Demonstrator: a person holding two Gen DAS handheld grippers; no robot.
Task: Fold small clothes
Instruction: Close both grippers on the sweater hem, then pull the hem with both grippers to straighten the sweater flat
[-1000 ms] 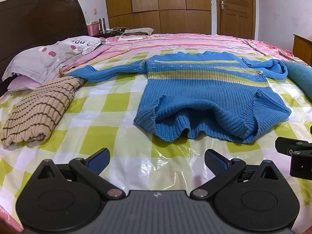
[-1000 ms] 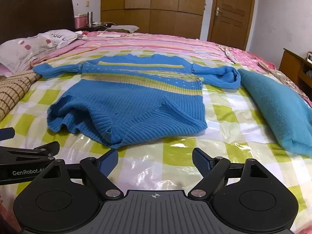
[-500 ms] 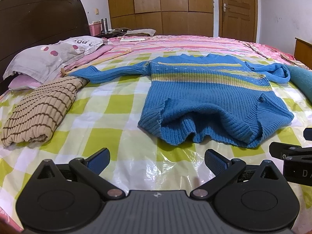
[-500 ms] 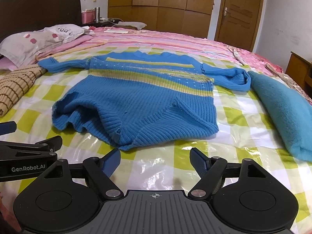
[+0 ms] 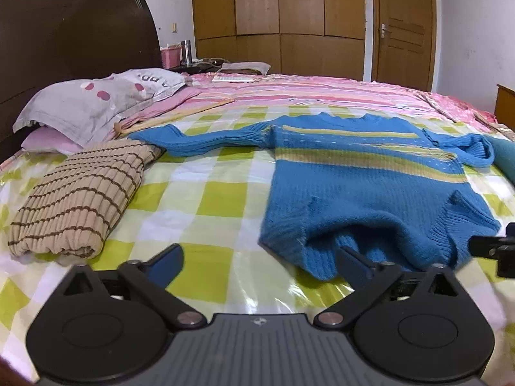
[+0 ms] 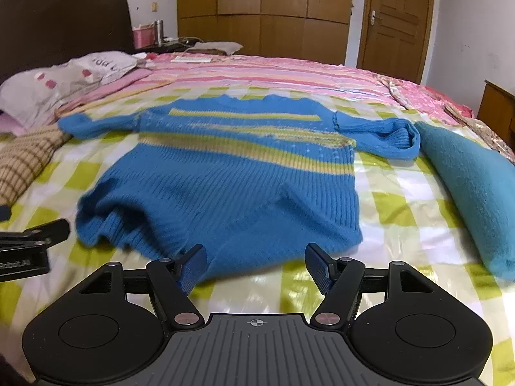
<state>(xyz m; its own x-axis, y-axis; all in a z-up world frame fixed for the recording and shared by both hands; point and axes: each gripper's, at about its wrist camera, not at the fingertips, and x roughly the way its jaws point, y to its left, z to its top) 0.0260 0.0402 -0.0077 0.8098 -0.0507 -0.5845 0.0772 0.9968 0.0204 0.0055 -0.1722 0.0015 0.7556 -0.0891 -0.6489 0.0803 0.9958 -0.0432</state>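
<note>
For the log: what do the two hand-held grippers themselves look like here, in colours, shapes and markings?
Both look alike. The left hand-held gripper and right hand-held gripper each have a ribbed grey centre plate with a small crosshair mark, two round black housings, black linkage arms with silver pivot pins, and blue textured pads. White lettering shows on the left one's side, too blurred to read. No cables or sleeves show.

Sweater (image 6: pixel 238 180) hem blurred — teal blanket (image 5: pixel 505 157) cut off.
</note>
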